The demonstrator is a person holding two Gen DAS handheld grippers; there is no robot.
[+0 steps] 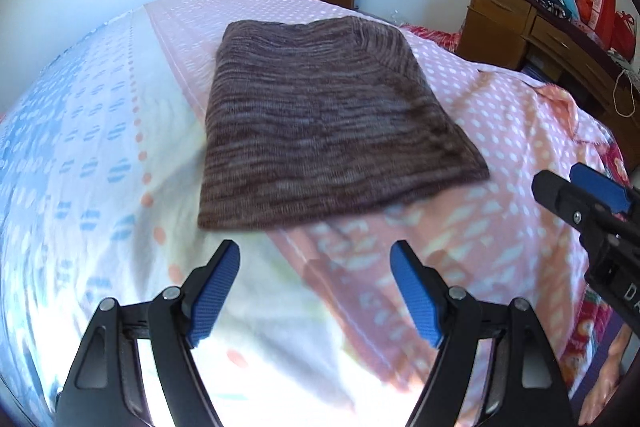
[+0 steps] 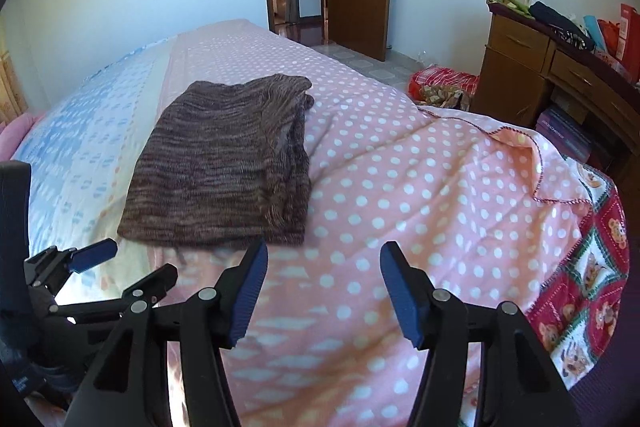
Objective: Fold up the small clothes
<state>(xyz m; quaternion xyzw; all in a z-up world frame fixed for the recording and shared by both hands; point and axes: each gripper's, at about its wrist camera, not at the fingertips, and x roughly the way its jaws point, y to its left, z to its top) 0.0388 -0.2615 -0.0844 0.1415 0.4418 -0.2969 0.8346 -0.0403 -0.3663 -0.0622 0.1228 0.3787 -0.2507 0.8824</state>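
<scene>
Sweater [image 1: 320, 131] lies folded mid-frame on bed [image 1: 500, 131]. Left gripper [image 1: 316, 267] & right gripper [image 2: 322, 267]: fingers apart, empty. Square the edges before you finish.

A brown-and-grey streaked knit sweater [image 1: 320, 131] is lying on a bedsheet [image 2: 420, 187] showing pink with white dots, turning blue-and-white at one side.
</scene>
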